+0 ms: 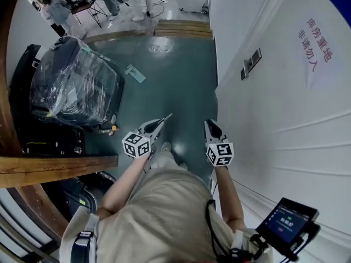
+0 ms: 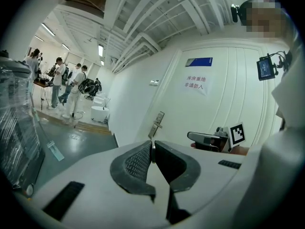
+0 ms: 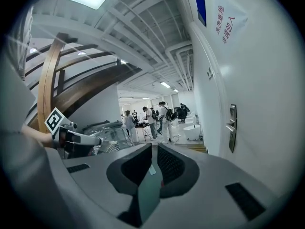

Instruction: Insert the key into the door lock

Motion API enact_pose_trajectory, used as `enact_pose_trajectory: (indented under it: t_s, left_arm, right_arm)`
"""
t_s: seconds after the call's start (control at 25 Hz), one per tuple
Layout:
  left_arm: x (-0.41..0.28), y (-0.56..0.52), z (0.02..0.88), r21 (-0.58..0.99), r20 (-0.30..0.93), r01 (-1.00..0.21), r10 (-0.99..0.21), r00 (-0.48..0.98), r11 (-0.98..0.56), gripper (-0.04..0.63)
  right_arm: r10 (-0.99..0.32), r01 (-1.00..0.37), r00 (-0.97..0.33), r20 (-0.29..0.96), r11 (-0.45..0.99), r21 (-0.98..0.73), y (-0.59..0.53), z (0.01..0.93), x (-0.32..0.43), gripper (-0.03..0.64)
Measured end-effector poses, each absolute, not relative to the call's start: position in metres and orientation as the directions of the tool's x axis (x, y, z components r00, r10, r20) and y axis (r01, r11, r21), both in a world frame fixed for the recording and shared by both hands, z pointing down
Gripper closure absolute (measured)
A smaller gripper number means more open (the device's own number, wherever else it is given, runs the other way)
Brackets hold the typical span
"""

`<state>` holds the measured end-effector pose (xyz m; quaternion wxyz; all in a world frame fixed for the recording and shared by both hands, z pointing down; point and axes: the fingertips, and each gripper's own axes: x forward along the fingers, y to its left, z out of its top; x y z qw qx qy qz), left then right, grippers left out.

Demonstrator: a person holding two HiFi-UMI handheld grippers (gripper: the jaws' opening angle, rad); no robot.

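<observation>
The key (image 1: 166, 118) is a thin silvery blade, clenched in my left gripper (image 1: 159, 122). Its long axis carries on past the jaws, pointing along the green floor (image 1: 181, 75), well apart from the door lock (image 1: 251, 63). My right gripper (image 1: 209, 124) is slightly parted and empty.

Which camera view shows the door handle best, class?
The right gripper view: the door handle is largest, side-on and unobstructed. The left gripper view shows it small and far; the head view, small from above.
</observation>
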<state>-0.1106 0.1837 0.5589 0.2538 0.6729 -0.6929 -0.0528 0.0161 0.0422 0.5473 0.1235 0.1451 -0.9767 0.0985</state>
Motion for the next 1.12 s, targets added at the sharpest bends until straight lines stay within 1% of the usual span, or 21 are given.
enact_pose_trajectory:
  t_s: [0.2, 0.56, 0.96, 1.12]
  left_arm:
    - [-0.143, 0.169, 0.56, 0.421, 0.291, -0.905, -0.954, 0.069, 0.063, 0.561]
    - [-0.206, 0.146, 0.558, 0.428, 0.269, -0.904, -0.958, 0.104, 0.022, 0.561]
    - [-0.253, 0.123, 0.57, 0.445, 0.248, -0.895, -0.954, 0.169, -0.043, 0.561]
    - [-0.261, 0.111, 0.574, 0.45, 0.243, -0.89, -0.949, 0.202, -0.074, 0.561]
  right_arm:
    - [-0.283, -0.334, -0.922, 0.264, 0.926, -0.173, 0.033, 0.538, -0.013, 0.578]
    - [-0.334, -0.382, -0.905, 0.262, 0.911, -0.159, 0.013, 0.534, -0.066, 0.578]
    - [-0.404, -0.447, -0.878, 0.257, 0.883, -0.142, -0.009, 0.543, -0.102, 0.578]
    - [-0.428, -0.469, -0.868, 0.251, 0.873, -0.136, -0.015, 0.544, -0.113, 0.578]
